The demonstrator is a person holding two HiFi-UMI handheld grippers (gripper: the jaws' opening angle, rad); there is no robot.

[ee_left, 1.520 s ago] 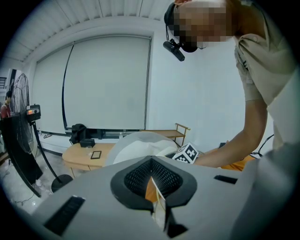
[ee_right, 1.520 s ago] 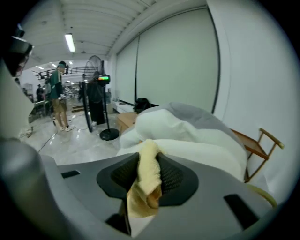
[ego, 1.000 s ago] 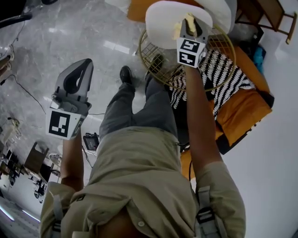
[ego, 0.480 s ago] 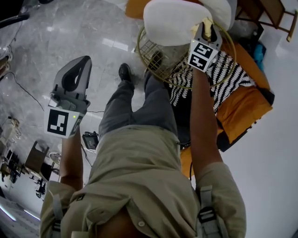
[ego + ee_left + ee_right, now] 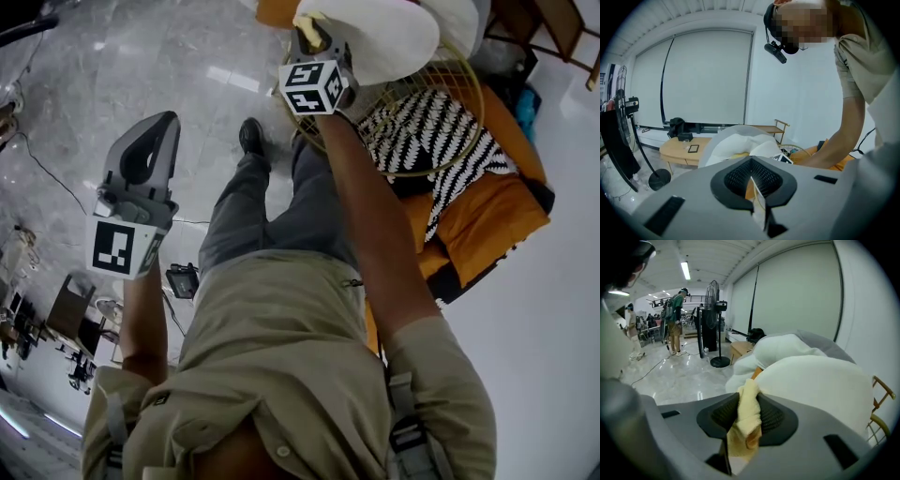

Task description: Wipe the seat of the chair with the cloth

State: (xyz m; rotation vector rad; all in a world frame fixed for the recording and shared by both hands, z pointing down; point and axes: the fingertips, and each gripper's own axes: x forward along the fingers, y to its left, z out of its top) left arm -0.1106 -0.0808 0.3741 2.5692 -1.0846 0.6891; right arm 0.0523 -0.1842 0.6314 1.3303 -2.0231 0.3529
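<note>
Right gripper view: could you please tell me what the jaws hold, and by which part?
The right gripper pinches the yellow cloth by a bunched fold.

Grey marble floor (image 5: 187, 75) at upper left, black-and-white zigzag throw (image 5: 441, 131) on orange cushion (image 5: 487, 220) at right, black standing fan (image 5: 713, 296) left of centre.

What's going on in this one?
A person is working on a chair with two handheld grippers. The right gripper is shut on a yellow cloth, holding it at the edge of the white seat cushion in the round wire chair. The left gripper is shut and empty, held aside over the floor.
</note>
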